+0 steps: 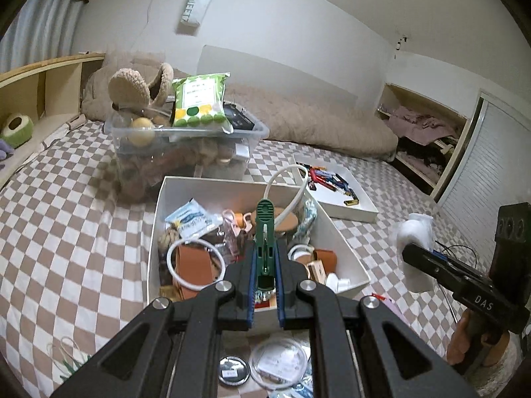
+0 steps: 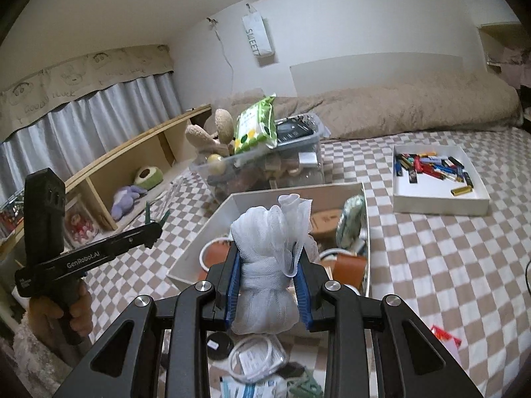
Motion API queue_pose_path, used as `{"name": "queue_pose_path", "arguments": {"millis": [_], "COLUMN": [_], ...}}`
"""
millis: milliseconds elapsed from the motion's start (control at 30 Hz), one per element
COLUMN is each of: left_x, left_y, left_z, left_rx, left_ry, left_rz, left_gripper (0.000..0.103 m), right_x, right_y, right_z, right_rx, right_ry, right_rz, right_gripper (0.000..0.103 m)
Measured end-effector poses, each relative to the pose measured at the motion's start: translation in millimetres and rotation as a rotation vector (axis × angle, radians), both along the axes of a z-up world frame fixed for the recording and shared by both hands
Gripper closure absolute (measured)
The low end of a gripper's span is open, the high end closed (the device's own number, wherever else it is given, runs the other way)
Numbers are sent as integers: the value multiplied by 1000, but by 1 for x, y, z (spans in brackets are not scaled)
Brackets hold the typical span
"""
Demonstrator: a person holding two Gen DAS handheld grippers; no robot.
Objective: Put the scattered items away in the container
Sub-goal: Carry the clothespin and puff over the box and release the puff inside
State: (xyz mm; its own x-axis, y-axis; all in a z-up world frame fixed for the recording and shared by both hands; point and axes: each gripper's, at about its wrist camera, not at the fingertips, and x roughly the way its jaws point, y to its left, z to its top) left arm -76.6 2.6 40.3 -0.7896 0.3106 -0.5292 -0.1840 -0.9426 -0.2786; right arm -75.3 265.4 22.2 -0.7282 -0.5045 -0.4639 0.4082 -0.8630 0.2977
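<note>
My left gripper (image 1: 265, 255) is shut on a green plastic clip (image 1: 265, 219), which it holds up above the near end of the white box (image 1: 232, 185). That box is full of cables, leather pieces and packets. My right gripper (image 2: 268, 252) is shut on a white mesh sponge (image 2: 265, 232), raised over the near rim of the same box (image 2: 292, 190). In the right wrist view the left gripper (image 2: 156, 229) shows at the left with the clip's green tips (image 2: 165, 216). The left wrist view shows the right gripper (image 1: 410, 255) with the sponge (image 1: 415, 232) at the right.
On the checked bedspread below lie a bagged coiled cable (image 1: 278, 361), a round tin (image 1: 234, 369) and a red packet (image 2: 444, 335). Behind the box stands a clear bin (image 1: 186, 132) with a green packet. A white tray (image 2: 438, 199) of small items sits right. A wooden shelf (image 2: 132, 156) runs left.
</note>
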Motion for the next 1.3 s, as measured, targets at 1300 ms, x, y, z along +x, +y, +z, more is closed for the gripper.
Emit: {"name": "queue_pose_path", "arguments": {"millis": [1300], "left_x": [-156], "left_y": [40], "left_z": [-25], "left_rx": [-108], "left_ry": [-117], "left_rz": [-44], "left_gripper": [93], "right_x": [-175], "right_y": [-48], "right_z": [-46], "right_rx": [39], "right_ry": [-282], "right_rz": [3], "right_gripper": [73]}}
